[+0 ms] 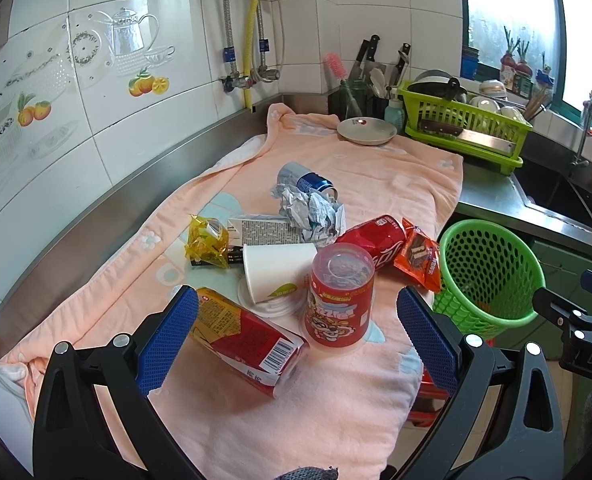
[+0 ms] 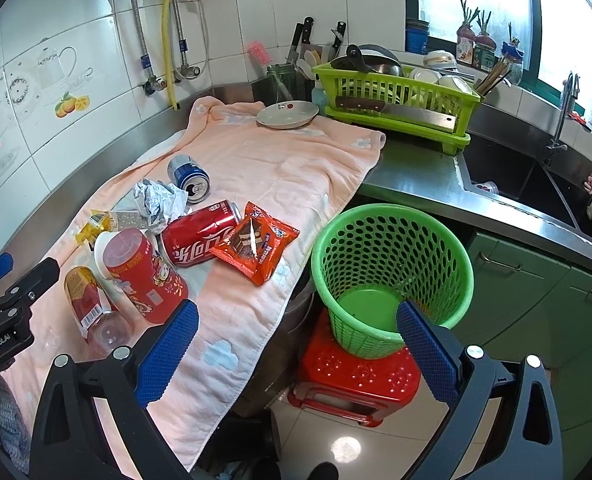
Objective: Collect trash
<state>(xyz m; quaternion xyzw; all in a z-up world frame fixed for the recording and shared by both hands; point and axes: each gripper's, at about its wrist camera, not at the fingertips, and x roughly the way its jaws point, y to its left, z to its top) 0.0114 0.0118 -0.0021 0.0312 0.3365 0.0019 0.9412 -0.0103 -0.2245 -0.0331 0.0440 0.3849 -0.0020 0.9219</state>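
Observation:
Trash lies on a peach towel [image 1: 336,412] [image 2: 279,160]: a red snack tub [image 1: 338,296] [image 2: 143,276] standing upside down, a red bottle [image 1: 243,336] [image 2: 91,308] on its side, a white paper cup [image 1: 275,270], a red cola can [image 1: 374,238] [image 2: 199,238], an orange wrapper [image 1: 420,258] [image 2: 255,246], crumpled paper [image 1: 312,212] [image 2: 157,200], a blue can [image 1: 308,180] [image 2: 187,176] and a yellow wrapper [image 1: 205,242]. A green mesh bin [image 1: 488,272] [image 2: 392,272] stands on a red stool [image 2: 356,380]. My left gripper [image 1: 298,338] is open just before the tub and bottle. My right gripper [image 2: 298,344] is open and empty beside the bin.
A white plate [image 1: 366,130] [image 2: 287,115] sits at the towel's far end. A green dish rack [image 1: 462,120] [image 2: 396,96] with a cleaver, a knife block and a sink [image 2: 528,184] lie beyond. Green cabinets [image 2: 536,300] are below the steel counter.

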